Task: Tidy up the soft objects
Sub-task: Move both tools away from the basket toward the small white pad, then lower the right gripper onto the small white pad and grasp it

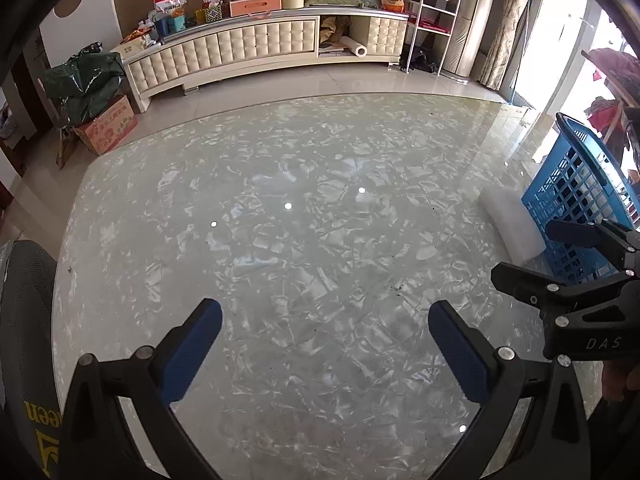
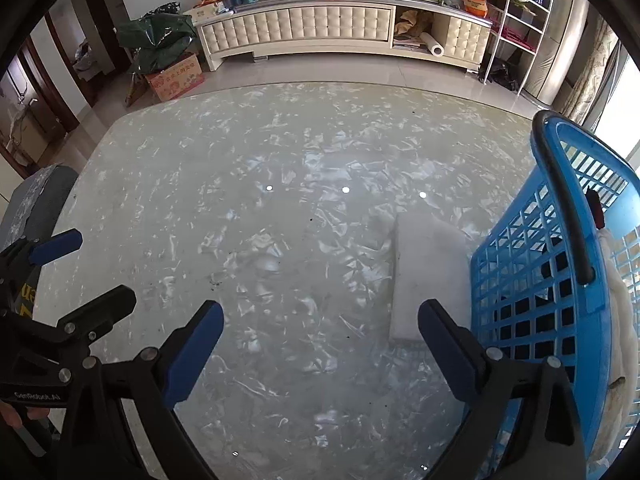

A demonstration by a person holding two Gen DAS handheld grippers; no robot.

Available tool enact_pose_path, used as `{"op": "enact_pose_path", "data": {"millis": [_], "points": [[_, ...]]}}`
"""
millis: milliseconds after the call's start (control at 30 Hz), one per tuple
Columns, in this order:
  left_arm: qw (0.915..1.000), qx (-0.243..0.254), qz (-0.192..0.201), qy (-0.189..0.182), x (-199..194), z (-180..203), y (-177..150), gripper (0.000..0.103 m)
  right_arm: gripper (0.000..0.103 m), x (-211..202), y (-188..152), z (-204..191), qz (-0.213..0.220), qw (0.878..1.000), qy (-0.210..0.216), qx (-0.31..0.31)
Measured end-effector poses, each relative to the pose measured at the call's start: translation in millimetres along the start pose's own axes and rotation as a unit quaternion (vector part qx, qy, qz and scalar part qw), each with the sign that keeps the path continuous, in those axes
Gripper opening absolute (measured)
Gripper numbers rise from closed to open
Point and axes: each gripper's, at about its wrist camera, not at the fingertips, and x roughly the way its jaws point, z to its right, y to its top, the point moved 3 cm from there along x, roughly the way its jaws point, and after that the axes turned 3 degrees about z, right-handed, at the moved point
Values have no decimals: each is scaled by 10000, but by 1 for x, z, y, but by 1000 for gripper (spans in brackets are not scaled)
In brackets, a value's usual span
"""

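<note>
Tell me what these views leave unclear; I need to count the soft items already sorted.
- Blue plastic lattice basket: interior mostly screened by its wall in the right wrist view; right side cut by the frame.
- White soft item inside it: only partly visible.
- White rectangular foam pad: near end hidden behind the right gripper, left wrist view.

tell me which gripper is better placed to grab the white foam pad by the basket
Right. The white foam pad lies just ahead of the right gripper, next to its right finger, beside the blue basket. From the left gripper it sits far off to the side, beyond the right gripper. Both are open.
</note>
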Motion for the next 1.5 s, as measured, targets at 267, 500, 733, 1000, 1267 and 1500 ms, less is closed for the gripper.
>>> {"op": "enact_pose_path", "data": {"millis": [267,500,733,1000,1267,1500], "points": [[9999,120,-23,-60,10,15,9,102,94,1,2,11,25,9999,-147,8],[9998,171,-74,-42,23,17,15,103,94,10,5,22,-70,9997,-225,60],[9997,201,-115,-12,37,19,19,102,94,27,5,31,-183,9989,-318,291],[9998,152,-130,-18,44,14,17,103,78,32,2,44,-34,9978,-423,513],[9999,97,-95,-47,44,15,15,103,39,27,-6,48,95,9947,-971,313],[9997,142,-129,-137,47,19,14,103,25,27,-10,50,156,9902,-1387,52]]}}
